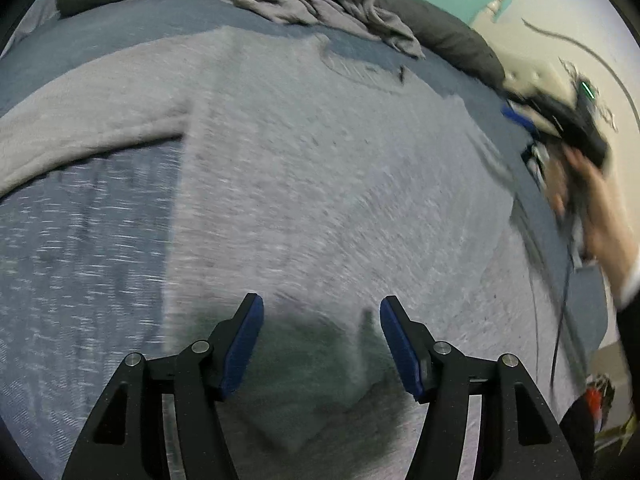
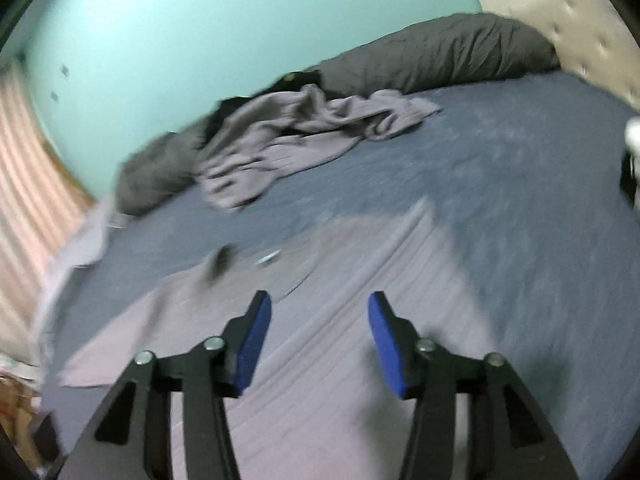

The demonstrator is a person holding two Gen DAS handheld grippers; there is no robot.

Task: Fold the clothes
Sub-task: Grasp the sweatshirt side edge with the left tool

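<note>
- Clearly, a light grey knit sweater (image 1: 320, 184) lies spread flat on the bed (image 1: 80, 248), its body across the middle of the blue cover and its hem toward the near edge
- One sleeve (image 1: 80, 136) stretches out sideways toward the bed's left edge; the neckline (image 1: 360, 68) points toward the far edge, where dark pillows (image 2: 440, 52) run along the wall
- A second grey garment (image 2: 304, 132) sits crumpled in a heap near the far edge, against the pillows and well apart from the flat sweater
- The left claw (image 1: 322, 336) hangs over the sweater's lower part, spread wide and pinching nothing
- The right claw (image 2: 320, 332) hovers over the same fabric, likewise spread and empty; the left view shows it held in a hand (image 1: 600, 216) by the bed's right edge
- Both views are smeared, so fine creases are hard to read
- The knit looks soft, limp and fairly light; I judge it will drape and sag from any pinch point, not hold a line
- Good holds seem to be a shoulder seam and the hem corner on the same side, or the sleeve cuff, taking both layers together so the sweater turns over evenly
</note>
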